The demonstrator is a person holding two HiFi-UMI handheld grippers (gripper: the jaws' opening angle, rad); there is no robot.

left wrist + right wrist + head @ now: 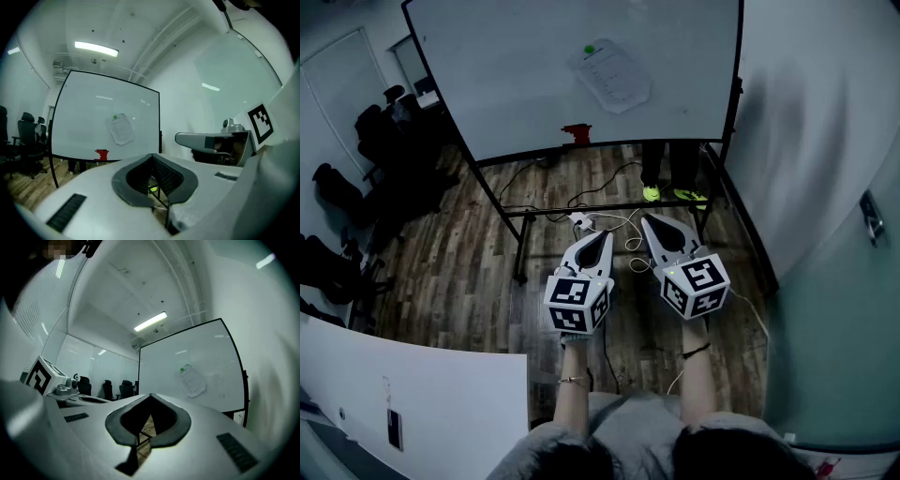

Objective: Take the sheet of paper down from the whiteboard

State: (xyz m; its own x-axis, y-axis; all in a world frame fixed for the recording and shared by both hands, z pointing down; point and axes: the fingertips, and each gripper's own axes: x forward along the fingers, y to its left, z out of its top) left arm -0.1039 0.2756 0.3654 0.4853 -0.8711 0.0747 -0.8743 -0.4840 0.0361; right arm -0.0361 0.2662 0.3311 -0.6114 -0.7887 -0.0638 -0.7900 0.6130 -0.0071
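Note:
A sheet of paper (613,75) hangs tilted on the whiteboard (525,84), pinned by a green magnet (589,50) at its top. The sheet (121,129) shows in the left gripper view and the same sheet (191,381) in the right gripper view, both well ahead of the jaws. My left gripper (605,233) and right gripper (648,221) are held side by side, well short of the board, pointing level at it. Both are shut with nothing between their jaws.
A red eraser (577,134) sits on the board's tray. The board stands on a black wheeled frame (520,246) with cables (600,220) on the wood floor. Someone's feet in yellow shoes (675,194) show behind it. Black office chairs (380,141) are at left, a wall (825,141) at right.

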